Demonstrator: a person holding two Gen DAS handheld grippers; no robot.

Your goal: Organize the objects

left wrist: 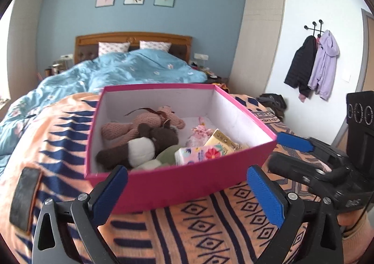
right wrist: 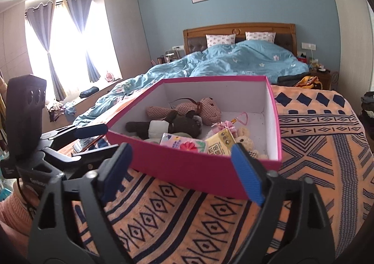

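The pink box (left wrist: 177,184) is sitting on the orange blanket (left wrist: 210,229) on the bed, with toy bears (left wrist: 140,133) and tissue packs (left wrist: 201,155) lying inside. Both the left hand-held gripper (left wrist: 187,191) and the right hand-held gripper (right wrist: 182,170) are standing wide apart, holding nothing. Only the right view is showing the window curtains (right wrist: 46,41); only the left view is showing coats (left wrist: 313,65) hanging on the wall.

Wooden-headboard bed (right wrist: 238,30) is carrying a blue floral duvet (right wrist: 233,60), an orange navy-patterned blanket (right wrist: 315,147), and an open pink cardboard box (right wrist: 187,170) resting on that blanket.
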